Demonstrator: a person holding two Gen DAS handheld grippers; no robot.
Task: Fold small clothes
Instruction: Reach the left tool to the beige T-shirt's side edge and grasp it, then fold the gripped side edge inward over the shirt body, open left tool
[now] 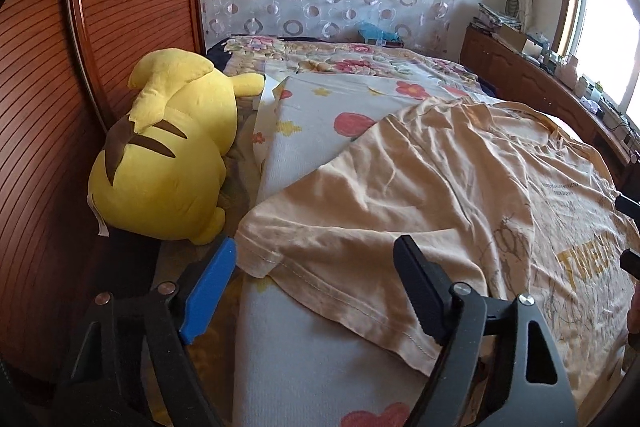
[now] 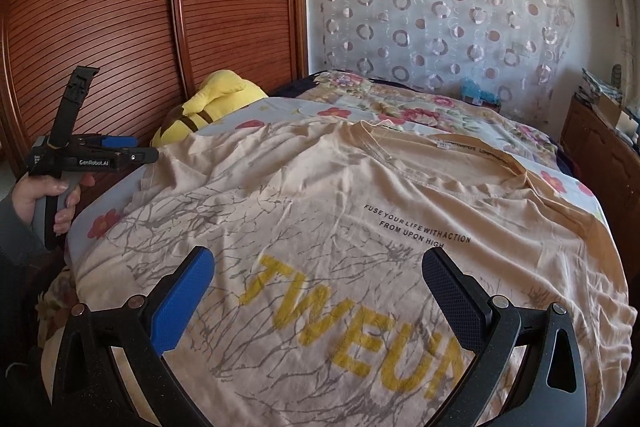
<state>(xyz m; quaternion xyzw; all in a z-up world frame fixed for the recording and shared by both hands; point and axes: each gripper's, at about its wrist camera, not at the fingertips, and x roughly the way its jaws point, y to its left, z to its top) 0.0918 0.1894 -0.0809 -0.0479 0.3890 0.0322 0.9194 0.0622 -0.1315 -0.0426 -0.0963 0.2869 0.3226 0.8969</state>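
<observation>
Your left gripper hangs with its jaws apart and empty, and the T-shirt sleeve hem lies right between them, just ahead, on the side toward the yellow plush. Your right gripper, also spread and empty, hovers over the chest print. The peach shirt lies face-up and wrinkled on the floral bedspread, collar pointing away from you.

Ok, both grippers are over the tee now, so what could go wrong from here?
1. The left hand-held gripper is open around the sleeve hem; closing there may also pinch the floral sheet beneath.
2. The T-shirt lies wrinkled, so a fold now would likely come out uneven.
3. The yellow plush toy lies beside that sleeve; a wide swing could knock it.
</observation>
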